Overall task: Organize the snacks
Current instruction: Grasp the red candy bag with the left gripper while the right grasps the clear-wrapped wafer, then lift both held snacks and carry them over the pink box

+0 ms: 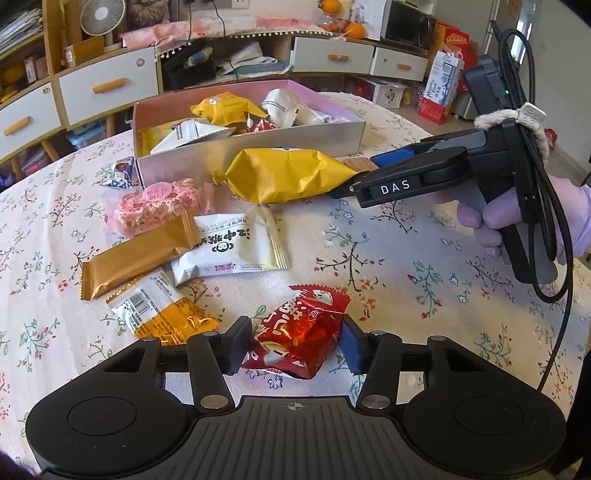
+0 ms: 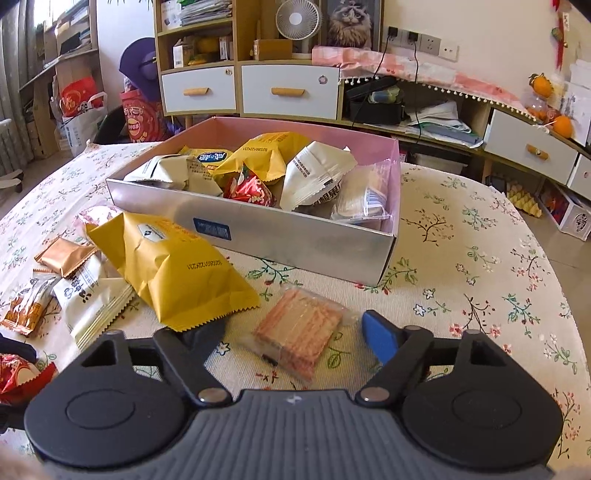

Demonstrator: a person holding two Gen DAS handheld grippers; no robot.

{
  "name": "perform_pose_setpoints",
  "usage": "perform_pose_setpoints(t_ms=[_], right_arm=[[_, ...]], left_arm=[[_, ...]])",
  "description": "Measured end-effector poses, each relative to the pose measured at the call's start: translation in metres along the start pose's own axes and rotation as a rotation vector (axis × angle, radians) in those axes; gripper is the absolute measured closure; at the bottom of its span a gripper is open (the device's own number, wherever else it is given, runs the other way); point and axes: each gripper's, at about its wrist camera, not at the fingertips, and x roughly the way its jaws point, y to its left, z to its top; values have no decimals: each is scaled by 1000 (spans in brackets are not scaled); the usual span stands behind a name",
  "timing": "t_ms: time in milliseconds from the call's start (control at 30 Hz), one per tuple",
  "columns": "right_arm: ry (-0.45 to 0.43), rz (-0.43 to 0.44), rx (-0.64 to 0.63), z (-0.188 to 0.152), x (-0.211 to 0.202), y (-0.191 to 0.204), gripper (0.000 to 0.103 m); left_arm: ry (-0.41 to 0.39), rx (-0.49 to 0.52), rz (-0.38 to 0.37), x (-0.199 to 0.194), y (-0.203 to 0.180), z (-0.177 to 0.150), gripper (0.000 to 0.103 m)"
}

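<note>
My left gripper pinches the light, crinkly red snack packet at its puffy middle near the snack box, while my right gripper stands open around the fragile wafer pack.

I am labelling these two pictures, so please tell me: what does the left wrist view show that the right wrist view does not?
Only the left wrist view shows the left gripper closed on the red packet, the gloved hand holding the right gripper, and the pink bar.

Only the right wrist view shows the whole clear cracker pack lying between the right gripper's fingers, not yet pressed, and the cat picture.

Both show the box of snacks, the big yellow bag beside it, and the floral tablecloth.
</note>
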Motion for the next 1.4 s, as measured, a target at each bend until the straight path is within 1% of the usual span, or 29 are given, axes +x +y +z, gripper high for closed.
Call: perform_pose_setpoints(t_ms=[33, 67, 133, 167, 233, 300, 567, 1000, 1400], right_arm=[[-1, 1, -3, 1, 0, 0, 37], [0, 4, -5, 1, 0, -1, 40], [2, 13, -7, 2, -1, -2, 50], [3, 16, -10, 3, -1, -2, 54], [5, 14, -19, 4, -2, -1, 64], [7, 14, -26, 4, -3, -1, 70], [33, 13, -24, 6, -8, -3, 71], [78, 12, 3, 11, -29, -6, 71], [68, 31, 2, 22, -50, -1, 71]], left_arm=[[0, -3, 2, 0, 0, 0, 55], [1, -5, 5, 1, 0, 1, 55], [0, -10, 11, 1, 1, 1, 55], [0, -13, 13, 1, 1, 2, 55], [-1, -19, 19, 1, 2, 2, 55], [-4, -28, 24, 0, 3, 3, 55], [-15, -48, 31, -3, 4, 7, 55], [-50, -67, 34, -13, 5, 21, 55], [-76, -102, 56, -25, 10, 39, 55]])
